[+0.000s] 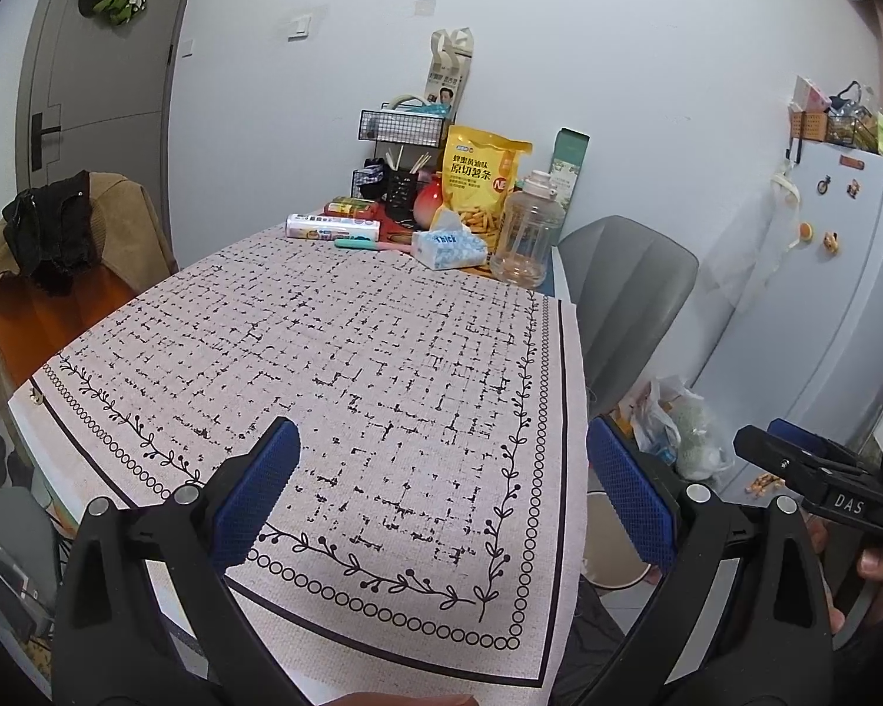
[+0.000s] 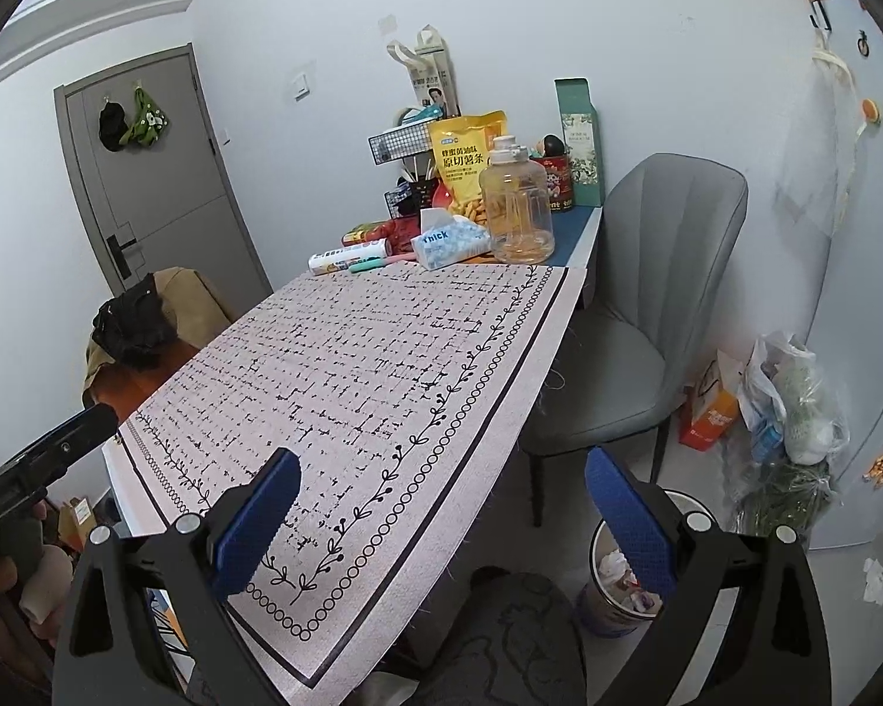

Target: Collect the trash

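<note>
Tablecloth (image 1: 335,353): no loose trash visible. Bin (image 2: 612,588): holding scraps. Left gripper (image 1: 441,494), right gripper (image 2: 441,506): spread, empty. Collection judged nearly finished.

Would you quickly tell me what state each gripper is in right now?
Left gripper: open, holding nothing, above the tablecloth.
Right gripper: open, holding nothing, over the table's edge.

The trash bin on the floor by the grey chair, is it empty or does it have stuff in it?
It has stuff in it. In the right wrist view the trash bin shows crumpled white and coloured scraps inside; how full, cannot tell, the right tool hides part.
</note>
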Motion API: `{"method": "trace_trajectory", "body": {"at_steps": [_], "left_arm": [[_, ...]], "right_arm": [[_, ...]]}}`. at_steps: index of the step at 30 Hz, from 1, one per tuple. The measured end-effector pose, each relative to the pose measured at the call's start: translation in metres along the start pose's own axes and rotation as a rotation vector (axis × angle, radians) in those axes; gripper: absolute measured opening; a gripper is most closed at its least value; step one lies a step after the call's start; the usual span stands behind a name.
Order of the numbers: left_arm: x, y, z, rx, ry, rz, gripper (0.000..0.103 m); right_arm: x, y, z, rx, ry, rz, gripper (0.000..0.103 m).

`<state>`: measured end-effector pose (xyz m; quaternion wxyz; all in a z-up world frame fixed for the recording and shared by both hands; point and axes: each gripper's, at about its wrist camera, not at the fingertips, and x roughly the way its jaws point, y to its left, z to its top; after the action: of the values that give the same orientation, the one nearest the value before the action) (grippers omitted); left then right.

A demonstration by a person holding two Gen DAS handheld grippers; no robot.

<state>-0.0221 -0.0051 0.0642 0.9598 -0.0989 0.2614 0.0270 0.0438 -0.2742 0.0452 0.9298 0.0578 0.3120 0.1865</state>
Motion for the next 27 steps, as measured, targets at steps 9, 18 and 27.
{"method": "trace_trajectory", "body": {"at_steps": [9,18,27], "left_arm": [[0.0017,-0.0009,0.0012,-0.004,0.005,0.004,0.097],[0.0035,-0.0033,0.003,0.006,0.011,0.01,0.097],[0.0061,-0.0037,0.0028,0.006,0.02,0.014,0.097]], "right_arm": [[0.0059,0.0008,-0.0007,0.011,0.008,-0.002,0.095],[0.0093,-0.0023,-0.0008,0.025,0.009,0.002,0.095],[0.0106,-0.0012,-0.0014,0.023,0.01,0.004,0.095]]}}
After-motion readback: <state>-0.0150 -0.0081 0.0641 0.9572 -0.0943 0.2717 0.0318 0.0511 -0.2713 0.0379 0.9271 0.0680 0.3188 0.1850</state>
